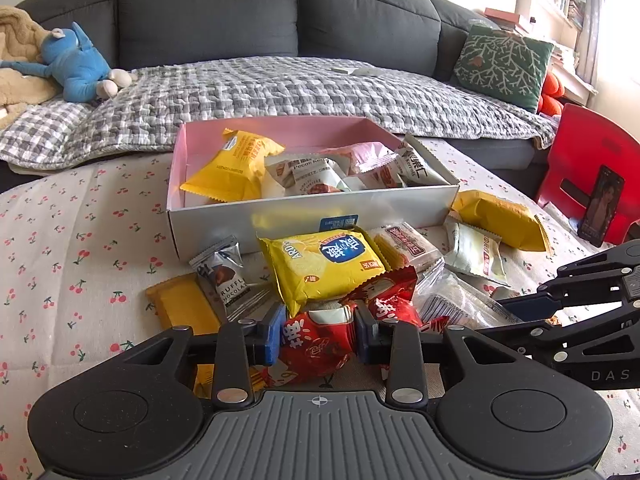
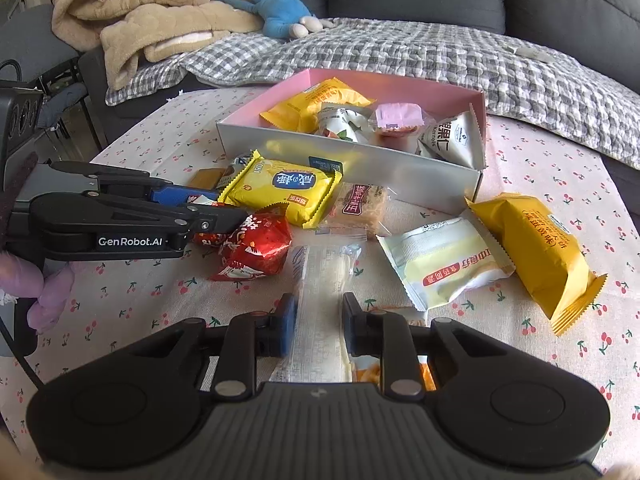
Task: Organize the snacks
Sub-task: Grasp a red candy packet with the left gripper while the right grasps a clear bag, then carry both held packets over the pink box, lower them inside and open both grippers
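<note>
A white box with a pink inside (image 1: pixel 312 216) (image 2: pixel 352 156) stands on the table and holds several snack packs. Loose snacks lie in front of it: a yellow biscuit pack (image 1: pixel 324 264) (image 2: pixel 280 192), a red snack pack (image 1: pixel 320 344) (image 2: pixel 256 248), a clear wrapped pack (image 2: pixel 320 280) and others. My left gripper (image 1: pixel 318 334) is shut on the red snack pack; it also shows in the right wrist view (image 2: pixel 224 216). My right gripper (image 2: pixel 320 322) is closed on the clear wrapped pack; it also shows in the left wrist view (image 1: pixel 516 312).
A dark yellow pack (image 2: pixel 536 252) and a pale green pack (image 2: pixel 444 260) lie at the right. A chocolate bar (image 1: pixel 224 272) and an orange pack (image 1: pixel 180 304) lie at the left. A grey sofa (image 1: pixel 280 20) with a checked blanket is behind; a red chair (image 1: pixel 588 168) stands right.
</note>
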Motion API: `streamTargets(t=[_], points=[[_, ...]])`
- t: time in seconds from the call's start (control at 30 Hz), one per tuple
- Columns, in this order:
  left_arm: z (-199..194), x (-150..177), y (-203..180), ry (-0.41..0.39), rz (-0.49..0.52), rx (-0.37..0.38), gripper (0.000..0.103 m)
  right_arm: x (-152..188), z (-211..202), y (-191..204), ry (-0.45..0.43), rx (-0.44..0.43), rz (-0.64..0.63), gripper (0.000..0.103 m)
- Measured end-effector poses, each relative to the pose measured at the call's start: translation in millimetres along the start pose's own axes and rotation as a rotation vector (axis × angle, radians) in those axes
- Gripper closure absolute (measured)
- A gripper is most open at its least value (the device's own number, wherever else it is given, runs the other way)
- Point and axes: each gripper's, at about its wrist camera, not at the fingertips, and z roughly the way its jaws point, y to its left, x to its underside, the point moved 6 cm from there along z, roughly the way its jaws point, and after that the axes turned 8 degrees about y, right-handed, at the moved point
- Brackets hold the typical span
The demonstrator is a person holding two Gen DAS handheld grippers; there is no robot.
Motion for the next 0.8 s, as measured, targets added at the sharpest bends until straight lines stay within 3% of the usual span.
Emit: streamTargets(t=[0.8], points=[[-21.2,-7.0,-1.4,-0.004,-0.052,0.024,0.072,-12.4,-22.4,-9.0,-0.052,-0.067,0.084,0.089]])
